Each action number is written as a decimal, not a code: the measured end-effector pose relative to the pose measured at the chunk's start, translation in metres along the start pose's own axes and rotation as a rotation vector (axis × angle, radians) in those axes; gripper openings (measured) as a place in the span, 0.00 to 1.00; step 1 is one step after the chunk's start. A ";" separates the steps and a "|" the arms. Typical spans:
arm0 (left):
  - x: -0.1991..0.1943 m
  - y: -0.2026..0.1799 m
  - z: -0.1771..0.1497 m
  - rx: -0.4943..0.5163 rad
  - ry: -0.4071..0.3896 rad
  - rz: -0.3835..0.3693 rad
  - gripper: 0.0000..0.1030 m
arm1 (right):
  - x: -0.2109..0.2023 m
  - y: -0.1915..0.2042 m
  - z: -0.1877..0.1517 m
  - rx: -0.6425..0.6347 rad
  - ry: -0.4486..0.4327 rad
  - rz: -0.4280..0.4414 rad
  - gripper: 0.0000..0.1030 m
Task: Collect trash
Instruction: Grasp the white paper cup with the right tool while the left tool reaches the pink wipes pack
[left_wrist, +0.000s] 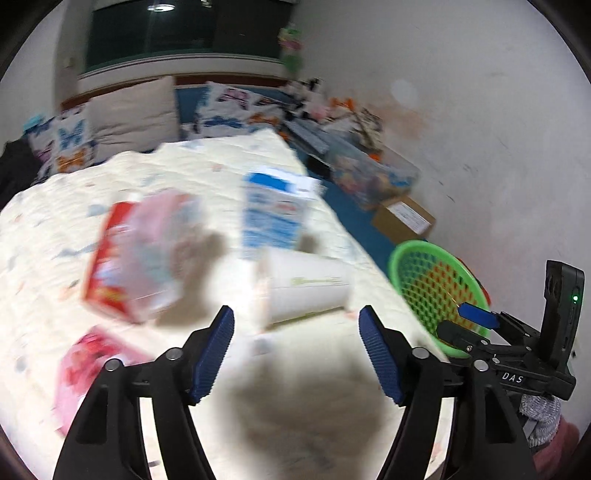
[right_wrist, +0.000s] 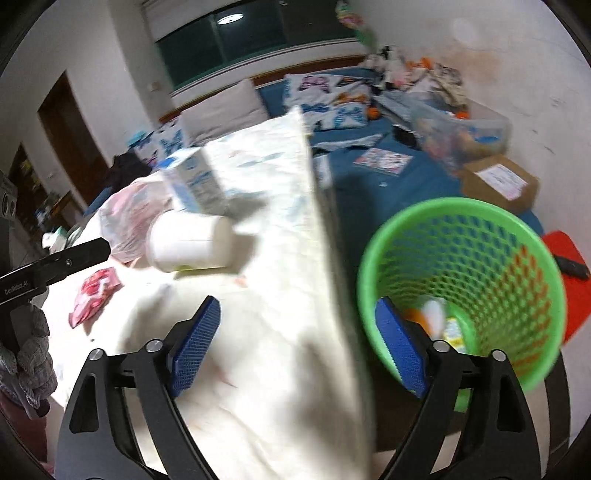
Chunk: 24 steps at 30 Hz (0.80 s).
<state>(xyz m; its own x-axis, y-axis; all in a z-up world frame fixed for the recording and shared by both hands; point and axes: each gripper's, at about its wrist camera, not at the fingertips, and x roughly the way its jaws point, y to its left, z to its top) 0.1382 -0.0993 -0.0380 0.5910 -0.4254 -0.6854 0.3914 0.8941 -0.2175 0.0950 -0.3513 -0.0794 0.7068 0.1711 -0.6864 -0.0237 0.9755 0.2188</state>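
On a cream quilt (left_wrist: 184, 173), a white cup (left_wrist: 306, 291) lies on its side. Behind it stands a blue-and-white carton (left_wrist: 273, 210), with a red-and-pink packet (left_wrist: 140, 258) to the left and a pink wrapper (left_wrist: 85, 373) nearer. My left gripper (left_wrist: 296, 314) hovers open just short of the cup, holding nothing. My right gripper (right_wrist: 297, 302) is open and empty over the quilt's edge, beside a green mesh basket (right_wrist: 480, 229) with some trash (right_wrist: 439, 317) at its bottom. The right wrist view also shows the cup (right_wrist: 188, 243), the carton (right_wrist: 192, 181) and the wrapper (right_wrist: 92, 295).
The basket (left_wrist: 436, 291) stands off the quilt's right edge, above a blue sheet (right_wrist: 369, 184). A cardboard box (right_wrist: 498, 181) and a clear bin of toys (right_wrist: 458, 136) sit by the white wall. A red surface (right_wrist: 569, 266) carries a black object. Pillows (left_wrist: 136, 114) lie at the far end.
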 end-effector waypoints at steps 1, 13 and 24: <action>-0.006 0.008 -0.002 -0.016 -0.008 0.012 0.68 | 0.004 0.008 0.001 -0.011 0.000 0.009 0.87; -0.044 0.079 -0.036 -0.148 -0.042 0.101 0.77 | 0.068 0.086 0.016 -0.102 0.052 0.062 0.96; -0.041 0.108 -0.048 -0.199 -0.026 0.117 0.78 | 0.102 0.102 0.028 -0.077 0.078 0.062 0.96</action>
<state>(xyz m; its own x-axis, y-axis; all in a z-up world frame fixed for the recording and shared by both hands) 0.1224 0.0216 -0.0667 0.6432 -0.3181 -0.6965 0.1738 0.9465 -0.2718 0.1848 -0.2382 -0.1074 0.6452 0.2387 -0.7258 -0.1220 0.9699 0.2105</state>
